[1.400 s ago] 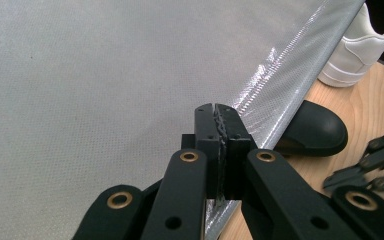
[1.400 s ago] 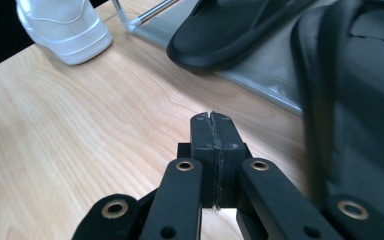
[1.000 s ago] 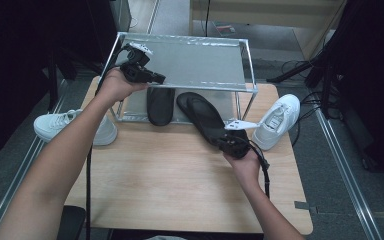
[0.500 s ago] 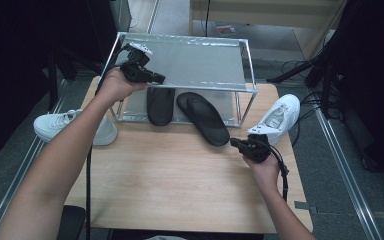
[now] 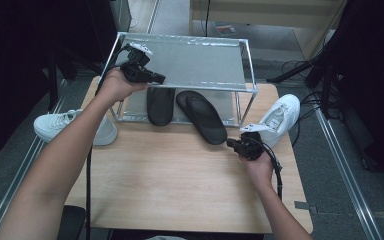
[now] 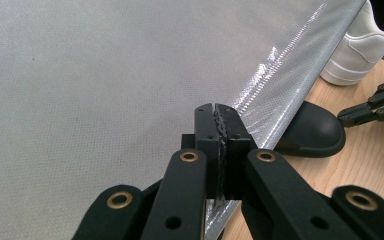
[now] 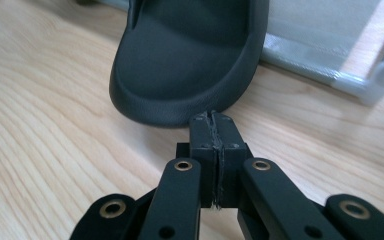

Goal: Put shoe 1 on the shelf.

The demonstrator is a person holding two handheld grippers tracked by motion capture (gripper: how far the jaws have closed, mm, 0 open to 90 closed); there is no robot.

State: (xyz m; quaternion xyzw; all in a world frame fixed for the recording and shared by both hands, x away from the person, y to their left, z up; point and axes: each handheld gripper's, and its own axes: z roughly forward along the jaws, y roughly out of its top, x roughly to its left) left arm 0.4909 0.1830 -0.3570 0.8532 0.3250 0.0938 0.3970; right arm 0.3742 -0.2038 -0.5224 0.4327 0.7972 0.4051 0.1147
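Observation:
Two black slippers lie under a metal rack (image 5: 180, 40) with a silver shelf. One slipper (image 5: 160, 105) is straight; the other slipper (image 5: 202, 117) (image 7: 190, 65) is angled, its near end sticking out onto the wooden table. My right gripper (image 5: 230, 143) (image 7: 212, 117) is shut, with its tips right at that near end and nothing between them. My left gripper (image 5: 156, 79) (image 6: 215, 112) is shut and empty, held over the silver shelf's (image 6: 105, 75) front left edge. The angled slipper (image 6: 312, 132) and the right gripper (image 6: 375, 107) show beyond it.
A white sneaker (image 5: 70, 127) sits off the table's left side and another white sneaker (image 5: 280, 117) (image 6: 355, 50) at its right edge by the rack. The rack's lower shelf (image 7: 320, 65) lies behind the slipper. Bare wood (image 5: 170, 175) spreads toward the person.
The right gripper drew back to the right from the angled slipper's end, then came slightly back toward it. The slipper and the left hand have stayed put.

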